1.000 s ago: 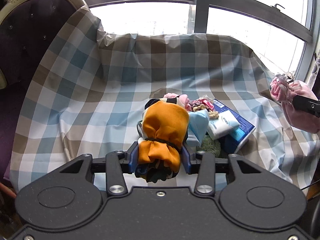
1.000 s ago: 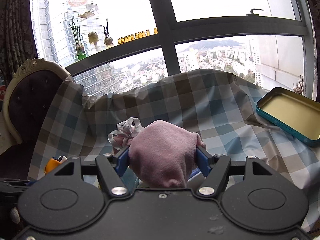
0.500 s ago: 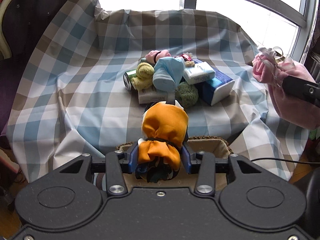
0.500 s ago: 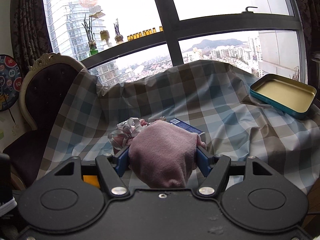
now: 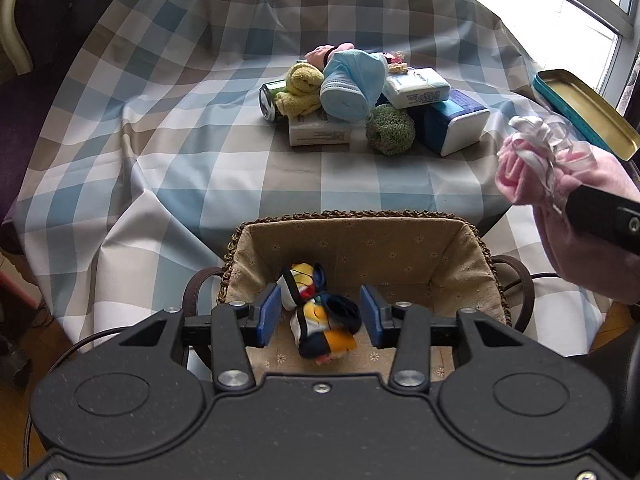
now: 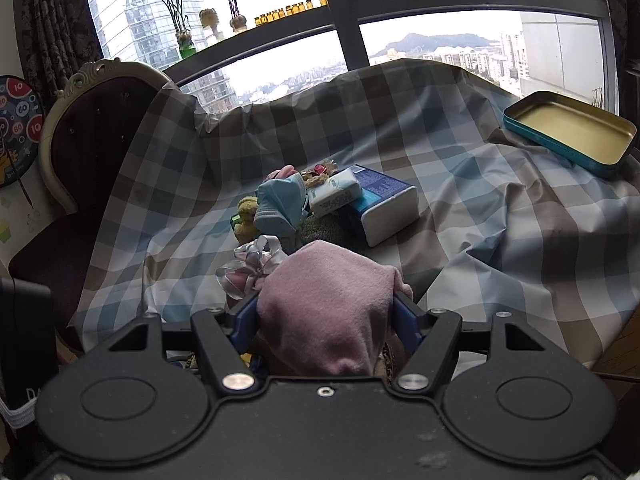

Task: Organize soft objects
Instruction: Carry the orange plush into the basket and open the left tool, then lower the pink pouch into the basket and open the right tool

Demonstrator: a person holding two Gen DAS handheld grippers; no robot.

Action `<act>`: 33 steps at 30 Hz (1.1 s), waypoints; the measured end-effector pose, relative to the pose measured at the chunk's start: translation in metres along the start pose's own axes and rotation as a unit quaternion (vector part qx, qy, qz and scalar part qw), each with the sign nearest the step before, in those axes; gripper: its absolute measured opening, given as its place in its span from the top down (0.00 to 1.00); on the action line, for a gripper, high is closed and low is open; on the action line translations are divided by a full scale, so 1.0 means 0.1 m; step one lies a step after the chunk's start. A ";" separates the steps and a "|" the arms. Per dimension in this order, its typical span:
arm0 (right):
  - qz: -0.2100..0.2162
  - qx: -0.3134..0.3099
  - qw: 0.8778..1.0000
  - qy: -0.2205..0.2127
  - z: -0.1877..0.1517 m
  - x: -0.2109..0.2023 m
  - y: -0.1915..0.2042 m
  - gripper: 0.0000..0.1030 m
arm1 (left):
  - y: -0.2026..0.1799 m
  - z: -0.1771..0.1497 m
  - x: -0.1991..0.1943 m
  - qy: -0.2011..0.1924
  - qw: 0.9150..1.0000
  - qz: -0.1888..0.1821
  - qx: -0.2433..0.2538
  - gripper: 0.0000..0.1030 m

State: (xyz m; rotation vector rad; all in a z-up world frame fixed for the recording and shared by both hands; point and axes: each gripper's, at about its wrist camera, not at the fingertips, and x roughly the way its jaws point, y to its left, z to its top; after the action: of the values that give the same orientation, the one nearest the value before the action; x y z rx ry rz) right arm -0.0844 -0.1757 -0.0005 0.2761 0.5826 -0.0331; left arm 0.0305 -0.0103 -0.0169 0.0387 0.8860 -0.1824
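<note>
My left gripper [image 5: 320,316] is open above a woven basket [image 5: 486,252] with a beige lining. An orange, navy and white cloth bundle [image 5: 320,320] lies on the basket floor between the fingers. My right gripper [image 6: 326,318] is shut on a pink plush pouch [image 6: 328,304] tied with a white ribbon; the pouch also shows at the right of the left wrist view [image 5: 560,200], held above the basket's right side. A pile on the checked cloth holds a blue cloth [image 5: 352,84], a yellow towel [image 5: 300,88] and a green scrubber [image 5: 390,128].
The pile also has a can [image 5: 270,100], white packs [image 5: 418,88] and a blue box [image 5: 456,124]. A teal tin tray [image 6: 572,132] lies at the right. A dark chair [image 6: 92,128] stands at the left, the window behind.
My left gripper has tilted down over the basket, opened and let the orange bundle drop into it. The right gripper has kept hold of the pink pouch.
</note>
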 end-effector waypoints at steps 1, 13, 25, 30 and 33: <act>0.000 0.000 1.000 0.004 -0.02 0.01 0.01 0.34 | 0.00 -0.01 0.01 0.002 1.000 0.003 -0.001 0.58; 0.001 0.000 0.999 0.040 -0.11 0.13 -0.01 0.34 | 0.05 -0.12 0.03 0.010 0.999 0.042 -0.020 0.33; 0.010 -0.037 0.999 0.033 -0.13 0.11 0.05 0.34 | -0.02 -0.11 0.02 -0.001 0.996 0.084 -0.021 0.20; 0.009 -0.032 0.999 0.039 -0.14 0.13 0.02 0.34 | 0.00 -0.14 0.05 0.011 0.995 0.093 -0.027 0.20; 0.006 -0.033 0.998 0.045 -0.16 0.14 0.01 0.33 | -0.01 -0.14 0.06 0.015 0.995 0.097 -0.029 0.20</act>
State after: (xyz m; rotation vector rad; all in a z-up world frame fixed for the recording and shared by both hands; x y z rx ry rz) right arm -0.0806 -0.1698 -0.0206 0.2178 0.6702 0.0104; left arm 0.0232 -0.0103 -0.0308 0.0726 0.9118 0.0254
